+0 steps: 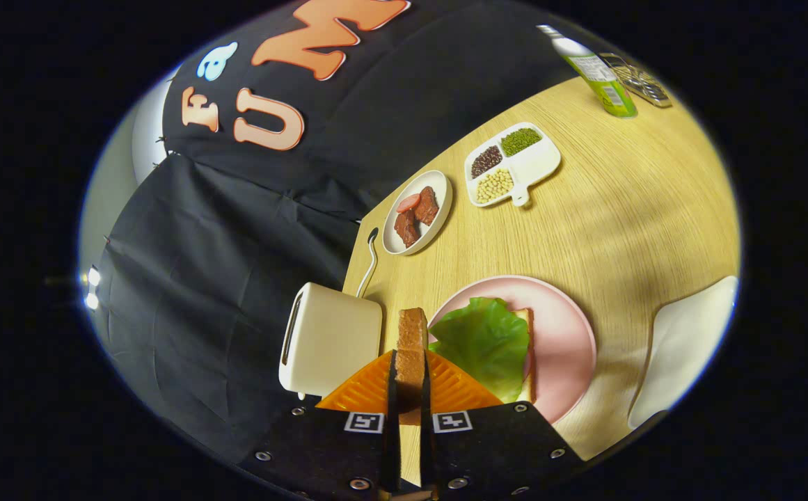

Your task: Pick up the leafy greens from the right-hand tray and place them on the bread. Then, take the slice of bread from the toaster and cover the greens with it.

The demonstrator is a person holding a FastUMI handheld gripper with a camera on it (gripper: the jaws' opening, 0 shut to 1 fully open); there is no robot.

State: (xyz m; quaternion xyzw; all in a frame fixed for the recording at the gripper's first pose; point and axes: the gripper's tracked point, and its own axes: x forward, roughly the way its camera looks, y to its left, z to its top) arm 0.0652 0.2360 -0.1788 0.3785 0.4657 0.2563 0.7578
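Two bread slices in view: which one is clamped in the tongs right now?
The bare slice standing on edge between the tongs, next to the toaster. The other slice lies flat on the pink plate under the lettuce.

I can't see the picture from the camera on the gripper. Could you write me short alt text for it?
The gripper is shut on a slice of bread, held on edge between its orange fingers. Just beyond it, a lettuce leaf lies on another slice on a pink plate, with a white toaster beside it on the wooden table.
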